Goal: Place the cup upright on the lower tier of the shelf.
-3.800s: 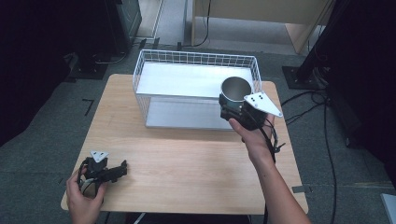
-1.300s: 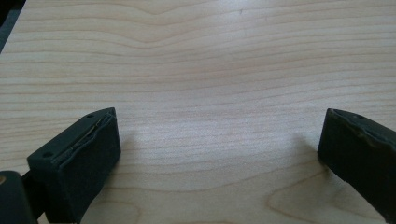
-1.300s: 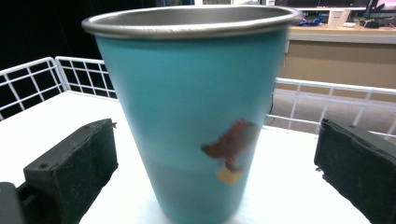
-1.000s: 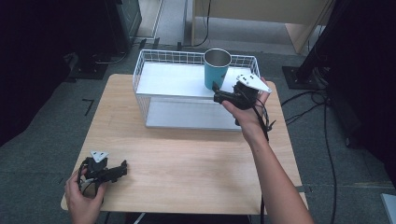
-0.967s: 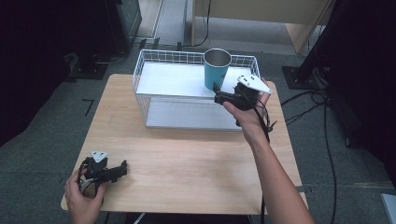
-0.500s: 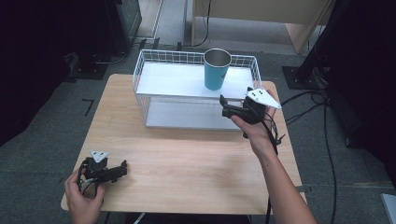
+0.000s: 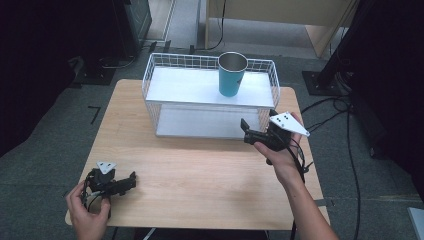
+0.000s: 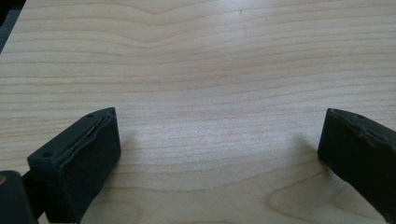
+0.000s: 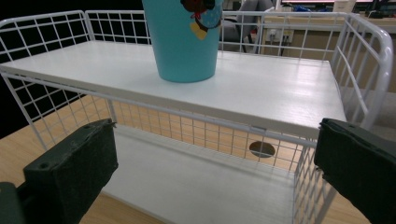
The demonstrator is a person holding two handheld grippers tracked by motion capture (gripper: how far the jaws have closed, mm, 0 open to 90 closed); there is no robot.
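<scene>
- Wooden table (image 7: 200, 170) serves as the landmark; left gripper (image 7: 116, 184) rests low at its near-left corner, jaws apart, empty, likely parked.
- Wire rack (image 7: 155, 85) at the table's far edge carries the teal cup (image 7: 232, 75) upright on its top shelf.
- Right gripper (image 7: 252, 135) hovers over the table's right side, jaws apart, aimed at the rack.
</scene>
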